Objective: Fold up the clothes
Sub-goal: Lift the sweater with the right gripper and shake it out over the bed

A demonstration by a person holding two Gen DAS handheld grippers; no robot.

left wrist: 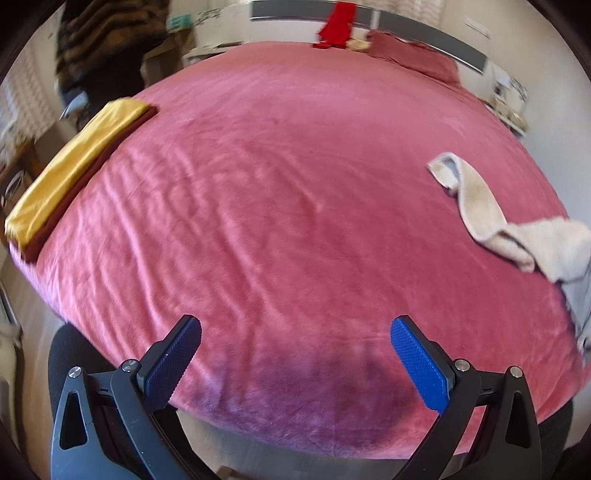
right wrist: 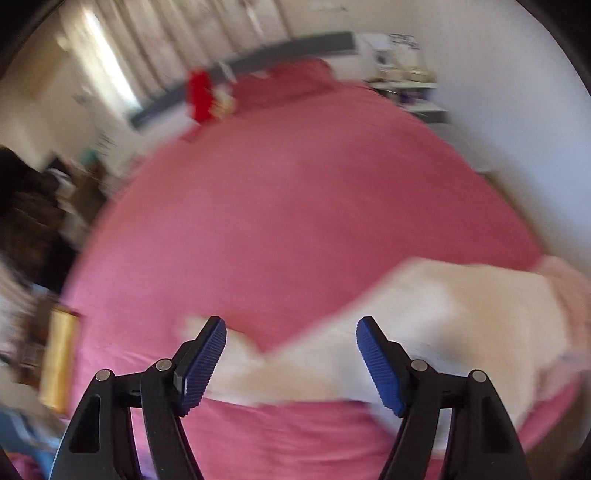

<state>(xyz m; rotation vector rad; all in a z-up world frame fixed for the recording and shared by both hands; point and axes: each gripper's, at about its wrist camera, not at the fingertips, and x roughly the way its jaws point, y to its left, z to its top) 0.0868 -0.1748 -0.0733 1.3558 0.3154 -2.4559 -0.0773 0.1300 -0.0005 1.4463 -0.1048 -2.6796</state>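
A cream garment (left wrist: 517, 236) lies crumpled near the right edge of the pink-covered bed (left wrist: 277, 184). My left gripper (left wrist: 295, 332) hangs open over the bed's near edge with nothing between its blue pads (left wrist: 419, 363). In the blurred right wrist view the same cream garment (right wrist: 424, 317) spreads across the pink bed (right wrist: 295, 203) under and beyond my right gripper (right wrist: 291, 332). That gripper is open; the cloth lies below the jaws, and the pads (right wrist: 380, 363) do not press on it.
A folded yellow garment (left wrist: 74, 166) rests on a dark red one at the bed's left edge. A red object (left wrist: 338, 24) and a pink pillow (left wrist: 413, 55) sit at the headboard end. A person in a striped top (left wrist: 103, 40) stands at the far left. A nightstand (left wrist: 509, 103) flanks the bed.
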